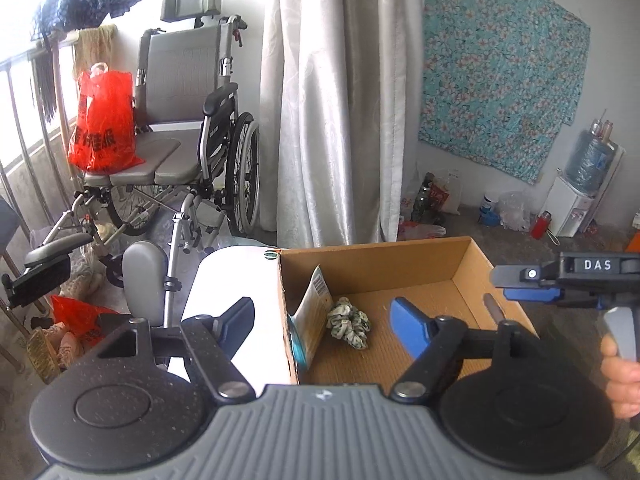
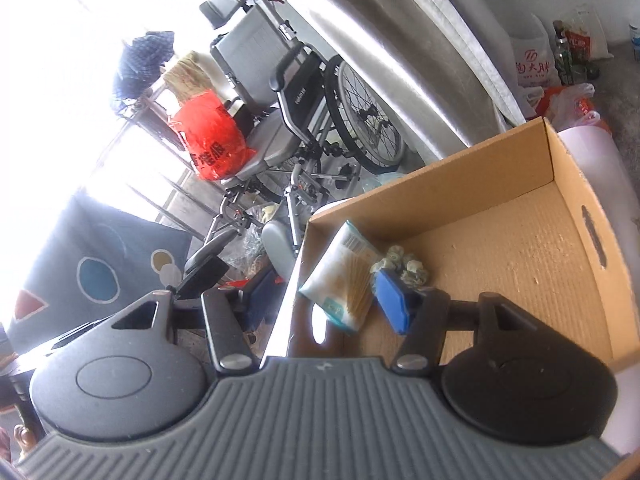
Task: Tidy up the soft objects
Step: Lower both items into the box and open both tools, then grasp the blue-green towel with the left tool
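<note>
An open cardboard box (image 1: 380, 250) holds a green-and-white fabric scrunchie (image 1: 348, 322) on its floor. A flat white packet (image 1: 312, 316) leans against the box's left wall. My left gripper (image 1: 324, 320) hovers over that wall, open, with nothing between its blue pads. My right gripper (image 1: 532, 284) enters from the right over the box, held by a hand (image 1: 620, 372). In the right wrist view the right gripper (image 2: 326, 304) is open and empty above the box (image 2: 500, 256), with the packet (image 2: 344, 276) and the scrunchie (image 2: 412, 270) just beyond its fingertips.
The box sits on a white tabletop (image 1: 232, 280). Behind it stand a grey wheelchair (image 1: 188, 120) with a red plastic bag (image 1: 104, 120), a white curtain (image 1: 332, 100) and a water dispenser (image 1: 572, 208). Bags and bottles litter the floor (image 1: 440, 200).
</note>
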A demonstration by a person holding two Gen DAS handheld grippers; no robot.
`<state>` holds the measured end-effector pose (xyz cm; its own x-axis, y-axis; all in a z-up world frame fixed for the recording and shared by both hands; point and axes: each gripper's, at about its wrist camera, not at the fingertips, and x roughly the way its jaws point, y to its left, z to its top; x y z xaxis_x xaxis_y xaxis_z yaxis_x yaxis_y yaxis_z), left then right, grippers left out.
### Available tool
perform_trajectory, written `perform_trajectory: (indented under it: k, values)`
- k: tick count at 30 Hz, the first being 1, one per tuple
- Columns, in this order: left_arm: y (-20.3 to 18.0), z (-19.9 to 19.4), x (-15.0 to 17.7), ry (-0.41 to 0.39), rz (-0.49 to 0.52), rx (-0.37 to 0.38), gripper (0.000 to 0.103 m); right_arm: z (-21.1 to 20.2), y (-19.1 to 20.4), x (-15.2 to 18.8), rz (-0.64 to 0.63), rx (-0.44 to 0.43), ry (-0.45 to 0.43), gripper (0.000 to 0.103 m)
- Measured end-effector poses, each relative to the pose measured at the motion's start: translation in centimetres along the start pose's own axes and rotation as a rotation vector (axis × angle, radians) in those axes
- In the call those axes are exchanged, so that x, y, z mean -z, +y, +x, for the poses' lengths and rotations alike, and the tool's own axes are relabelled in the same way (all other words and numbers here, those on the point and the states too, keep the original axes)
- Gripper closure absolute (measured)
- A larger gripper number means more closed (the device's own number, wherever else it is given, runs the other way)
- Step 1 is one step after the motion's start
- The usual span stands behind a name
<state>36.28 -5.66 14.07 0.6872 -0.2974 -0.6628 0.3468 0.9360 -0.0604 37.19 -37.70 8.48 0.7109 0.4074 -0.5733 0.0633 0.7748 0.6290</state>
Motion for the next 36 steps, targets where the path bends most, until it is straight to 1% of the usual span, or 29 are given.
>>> perform_trajectory:
  k: [2,4,6,9,12,15,17,20,22,24,26,28,32,33,34,35,36]
  values:
    - [-0.9,-2.8,1.5,-0.012,0.025,0.010,0.020,-4.4,0.4,1.9,-0.035,0.002,-0.007,0.047]
    - [-1.8,-5.2,3.5,-0.006,0.036,0.037,0.018,-8.0,0.4,4.2,-0.058,-0.010,-0.012,0.046]
    - [-2.5,-6.8,5.7,0.018,0.035,0.064,0.018,-11.4,0.1,7.1,-0.069,-0.016,-0.014,0.045]
    - [-3.6,-8.7,9.9,0.068,0.027,0.111,0.017,-15.4,-0.7,12.1,-0.083,-0.015,-0.014,0.038]
    - [-4.5,-9.4,14.2,0.102,0.010,0.157,0.016,-18.0,-1.7,17.3,-0.078,-0.004,-0.018,0.033]
    - [-5.2,-9.9,18.2,0.112,-0.018,0.194,0.015,-19.3,-2.8,22.4,-0.053,0.012,-0.031,0.031]
    - [-6.0,-10.0,20.9,0.102,-0.020,0.221,0.014,-19.6,-3.4,25.5,-0.042,0.030,-0.037,0.031]
    - [-7.3,-9.2,23.7,0.092,-0.013,0.201,0.013,-18.8,-3.8,30.0,-0.056,0.057,-0.028,0.031]
    - [-8.3,-8.2,25.5,0.123,-0.009,0.203,0.013,-17.3,-3.9,32.3,-0.059,0.092,0.004,0.031]
    - [-8.7,-7.1,26.6,0.144,-0.018,0.192,0.014,-15.5,-4.3,34.0,-0.059,0.123,0.043,0.034]
    - [-9.1,-5.8,27.0,0.156,-0.011,0.161,0.014,-14.0,-4.9,35.1,-0.057,0.174,0.070,0.038]
    - [-9.4,-4.3,27.2,0.165,0.011,0.136,0.018,-12.8,-5.7,35.7,-0.045,0.219,0.093,0.041]
    - [-10.4,-1.5,26.9,0.187,0.075,0.081,0.023,-11.1,-6.7,35.9,-0.016,0.234,0.124,0.041]
    - [-10.7,-0.8,27.0,0.197,0.091,0.076,0.026,-10.8,-6.8,35.7,-0.015,0.237,0.131,0.041]
    - [-10.9,-0.1,27.0,0.207,0.102,0.074,0.032,-10.6,-6.9,35.5,-0.012,0.239,0.136,0.041]
    - [-11.2,0.7,27.0,0.224,0.117,0.065,0.035,-10.3,-7.0,35.3,-0.007,0.241,0.140,0.041]
    - [-11.5,1.3,27.1,0.239,0.130,0.058,0.043,-10.2,-7.1,35.2,-0.002,0.242,0.145,0.041]
